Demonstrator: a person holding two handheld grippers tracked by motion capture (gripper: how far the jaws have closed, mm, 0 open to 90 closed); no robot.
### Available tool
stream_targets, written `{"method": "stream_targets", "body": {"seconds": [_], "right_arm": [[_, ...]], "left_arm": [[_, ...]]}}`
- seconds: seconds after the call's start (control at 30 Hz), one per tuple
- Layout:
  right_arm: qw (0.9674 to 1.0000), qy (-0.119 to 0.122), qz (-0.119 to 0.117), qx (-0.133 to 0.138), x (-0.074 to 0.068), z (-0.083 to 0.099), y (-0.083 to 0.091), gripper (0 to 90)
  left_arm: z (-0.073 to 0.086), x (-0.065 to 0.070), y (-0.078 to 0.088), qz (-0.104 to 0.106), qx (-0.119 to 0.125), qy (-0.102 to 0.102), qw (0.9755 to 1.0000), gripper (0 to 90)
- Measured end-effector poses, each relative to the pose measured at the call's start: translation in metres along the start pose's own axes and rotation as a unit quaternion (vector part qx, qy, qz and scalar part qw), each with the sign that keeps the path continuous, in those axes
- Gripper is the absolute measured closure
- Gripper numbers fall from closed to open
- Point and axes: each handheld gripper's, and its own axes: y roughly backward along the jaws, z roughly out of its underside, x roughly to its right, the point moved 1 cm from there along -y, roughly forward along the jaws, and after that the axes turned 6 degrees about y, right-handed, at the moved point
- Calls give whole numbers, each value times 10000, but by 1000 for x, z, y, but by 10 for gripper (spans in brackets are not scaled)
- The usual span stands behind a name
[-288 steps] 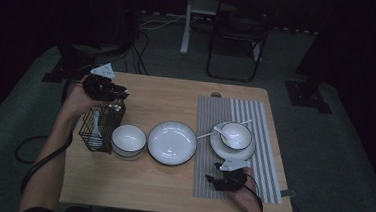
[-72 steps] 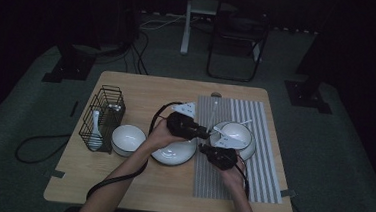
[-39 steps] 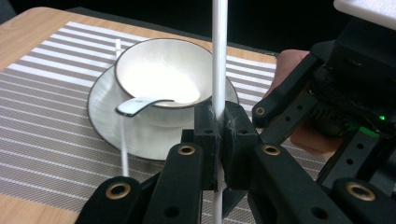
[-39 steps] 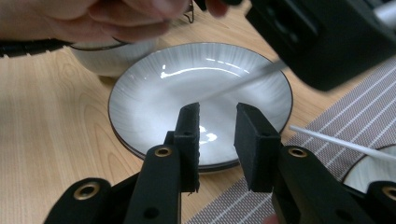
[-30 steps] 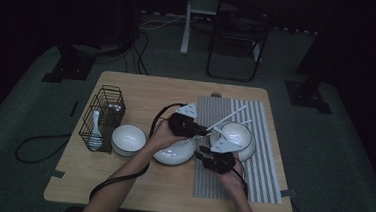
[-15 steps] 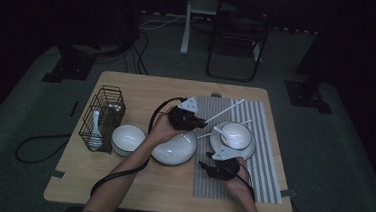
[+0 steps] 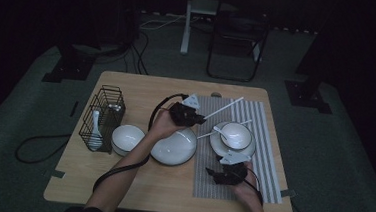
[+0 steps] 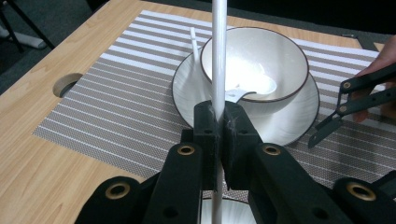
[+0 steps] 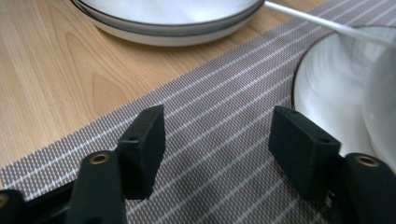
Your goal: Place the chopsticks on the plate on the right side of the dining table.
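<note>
My left gripper hovers over the left edge of the striped placemat, shut on a white chopstick that points away to the back right. In the left gripper view the chopstick runs up from between the pads of that gripper toward a white bowl with a spoon in it, on a saucer. A second chopstick leans on the saucer. My right gripper is low over the mat's near part; its jaws have just been opening, with nothing between them.
A wide white bowl lies left of the mat, and a smaller bowl sits beside it. A black wire basket holding a spoon stands at the table's left. A chair stands beyond the far edge.
My right gripper has pulled back from the saucer toward the near edge, and its jaws have spread. The left gripper has stayed put with the chopstick.
</note>
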Motion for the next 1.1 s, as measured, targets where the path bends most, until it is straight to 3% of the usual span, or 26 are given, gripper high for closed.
{"method": "stream_targets", "body": {"seconds": [0.4, 0.57, 1.1], "right_arm": [[9999, -47, 60, -89, -2, 10, 3, 268], [9999, -133, 2, -84, 1, 13, 2, 266], [9998, -83, -131, -119, -3, 16, 1, 267]], "left_arm": [[-1, -7, -8, -84, -113, 102, 9998, 861], [-1, -11, -11, -122, -150, 169, 9997, 861], [1, -17, -25, -212, -318, 318, 9988, 861]]}}
